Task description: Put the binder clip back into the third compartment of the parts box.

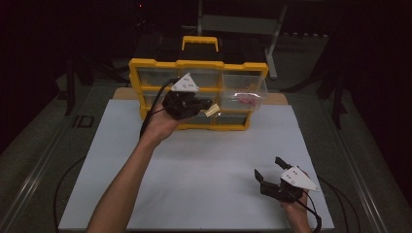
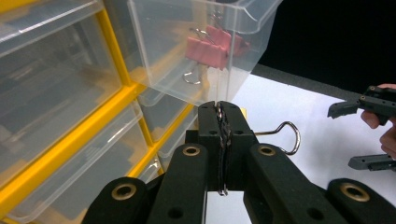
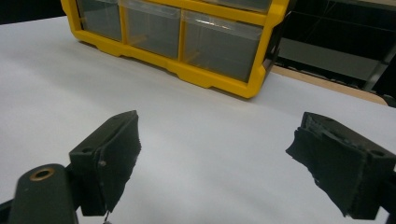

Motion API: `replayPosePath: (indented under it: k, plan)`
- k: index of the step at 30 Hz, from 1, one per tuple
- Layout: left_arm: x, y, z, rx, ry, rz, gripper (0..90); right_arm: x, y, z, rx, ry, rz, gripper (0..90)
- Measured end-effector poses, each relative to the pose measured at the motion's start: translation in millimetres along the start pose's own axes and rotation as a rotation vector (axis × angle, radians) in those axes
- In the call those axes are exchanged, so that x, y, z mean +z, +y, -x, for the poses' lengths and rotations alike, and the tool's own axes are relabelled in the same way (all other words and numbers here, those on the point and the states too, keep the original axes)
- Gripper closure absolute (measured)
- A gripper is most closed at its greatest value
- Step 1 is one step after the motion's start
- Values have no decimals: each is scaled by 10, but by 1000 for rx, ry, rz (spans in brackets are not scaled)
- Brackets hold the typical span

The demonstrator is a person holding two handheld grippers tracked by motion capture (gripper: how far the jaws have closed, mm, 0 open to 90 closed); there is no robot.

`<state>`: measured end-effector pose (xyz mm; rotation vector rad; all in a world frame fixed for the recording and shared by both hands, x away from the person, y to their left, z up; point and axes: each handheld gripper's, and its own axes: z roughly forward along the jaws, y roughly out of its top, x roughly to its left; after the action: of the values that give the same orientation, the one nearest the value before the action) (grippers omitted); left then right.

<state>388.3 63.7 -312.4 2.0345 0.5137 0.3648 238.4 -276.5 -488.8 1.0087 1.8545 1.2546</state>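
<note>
Yellow plastic frames the drawer organiser [image 1: 145, 68] that stands upright at the far edge of the white table [image 1: 204, 170], its carry handle [image 1: 199, 42] on top and rows of clear drawers facing the person. The drawers on its left side sit closed; what they contain I cannot make out through the dim plastic.

In front of the organiser's middle, the left gripper [image 1: 206, 108] is held up in the person's left hand [image 1: 158, 127]. Its jaws are pressed together on the wire handle of a binder clip [image 2: 286, 138]; in the left gripper view the silver wire loop sticks out to the right of the closed jaws, and in the high view a pale clip body shows at the jaw tips, just beside the organiser's lower right drawers.

To the right of that, one clear drawer [image 1: 243, 97] in the middle row is pulled out towards the person. Pink binder clips [image 2: 212, 46] lie inside it, with their silver wire handles showing through the wall. The held clip sits just below and in front of this drawer.

Near the right front corner of the table, well apart from the organiser, the right gripper [image 1: 270, 169] hovers with its jaws spread wide and nothing between them.
</note>
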Motion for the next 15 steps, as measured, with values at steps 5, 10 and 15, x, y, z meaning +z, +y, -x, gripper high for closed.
replayPosePath:
  k: [5, 10, 15]
  plan:
    - [-38, 54, -11, 0, 6, 13, 893, 0, 0, 0, 1, 0, -1, 132]
    - [-62, 104, -18, 4, 12, 20, 892, 0, 0, -1, -1, 0, 0, 133]
    - [-83, 136, -43, 3, 15, 29, 893, -1, -1, 2, 0, -1, 0, 133]
